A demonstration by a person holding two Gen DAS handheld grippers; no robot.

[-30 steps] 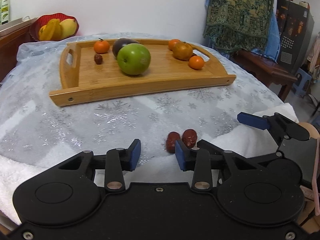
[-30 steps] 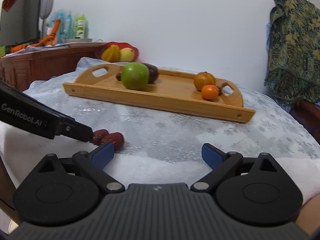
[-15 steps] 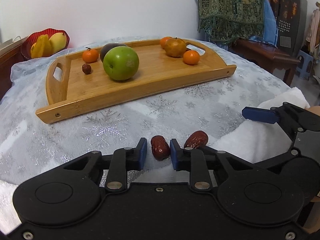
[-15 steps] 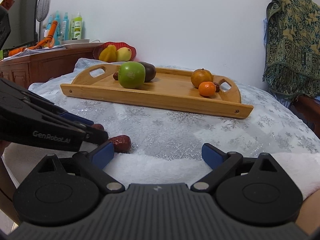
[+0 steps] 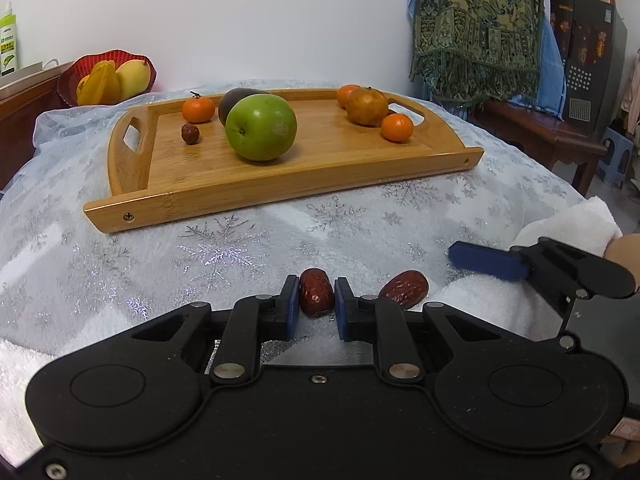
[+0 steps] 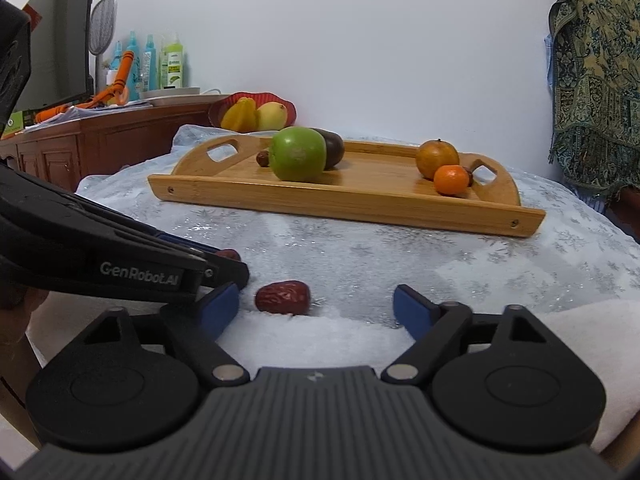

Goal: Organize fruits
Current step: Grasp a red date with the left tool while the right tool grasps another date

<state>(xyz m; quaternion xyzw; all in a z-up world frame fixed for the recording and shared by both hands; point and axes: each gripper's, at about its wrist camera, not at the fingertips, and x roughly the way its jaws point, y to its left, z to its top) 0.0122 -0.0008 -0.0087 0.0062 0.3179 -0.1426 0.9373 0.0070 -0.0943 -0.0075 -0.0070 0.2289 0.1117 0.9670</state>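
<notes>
Two red dates lie on the near part of the snowflake cloth. My left gripper [image 5: 317, 300] is shut on one red date [image 5: 316, 297], its blue pads pressing both sides. The second date [image 5: 404, 289] [image 6: 283, 297] lies just to its right. My right gripper [image 6: 314, 308] straddles that date; its jaws are closing but stand apart from it. Behind, a wooden tray [image 5: 280, 184] [image 6: 360, 200] carries a green apple [image 5: 261, 127] [image 6: 297, 153], a dark fruit, small oranges, a brownish orange and another date [image 5: 190, 133].
A red bowl of yellow fruit [image 5: 108, 78] stands behind the tray on a wooden sideboard [image 6: 80, 148] with bottles. A white towel [image 5: 568, 224] lies at the table's right edge. A patterned cloth [image 5: 476, 28] hangs at the back right over a dark bench.
My left gripper slid left onto one date and its pads closed on it. The right gripper's fingers narrowed around the other date.
</notes>
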